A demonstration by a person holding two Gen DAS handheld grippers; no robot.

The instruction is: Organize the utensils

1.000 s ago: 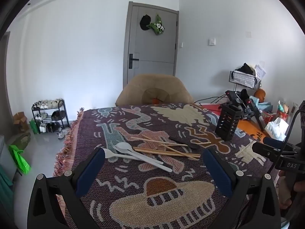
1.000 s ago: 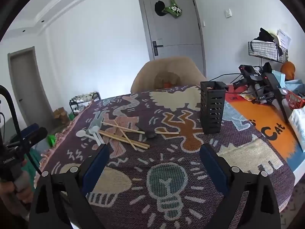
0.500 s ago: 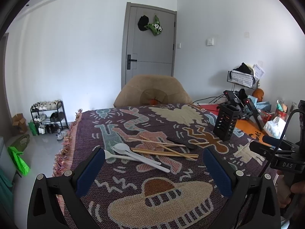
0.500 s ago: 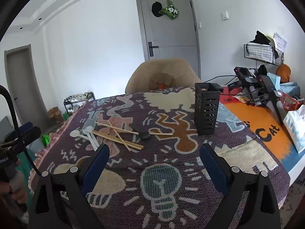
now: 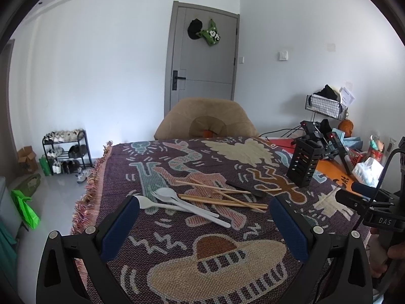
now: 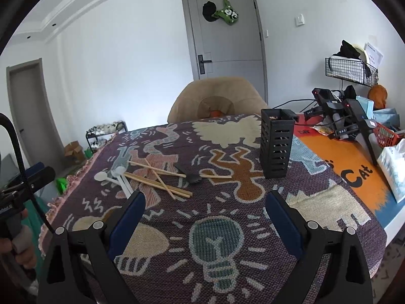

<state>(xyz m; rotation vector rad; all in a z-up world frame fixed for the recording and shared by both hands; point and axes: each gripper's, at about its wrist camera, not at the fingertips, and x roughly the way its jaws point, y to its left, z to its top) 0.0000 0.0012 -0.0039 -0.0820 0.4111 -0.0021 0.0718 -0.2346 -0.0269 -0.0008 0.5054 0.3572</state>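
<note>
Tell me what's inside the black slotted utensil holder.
No utensil sticks out above the black slotted holder. Its open top shows only a bit of something orange-brown near the rim; the walls hide the rest of the interior.

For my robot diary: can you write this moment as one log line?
left gripper: open, empty | right gripper: open, empty | spoons, chopsticks: loose on cloth | holder: upright

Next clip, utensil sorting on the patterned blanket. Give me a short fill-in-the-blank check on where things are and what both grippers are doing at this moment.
1. The left gripper and the right gripper are both ____ and hold nothing.
2. The white spoons lie loose on the ____.
3. The black utensil holder stands ____, apart from the wooden chopsticks.
4. A black spoon lies among the chopsticks, and its colour is ____.

Missing words: open; blanket; upright; black
</note>
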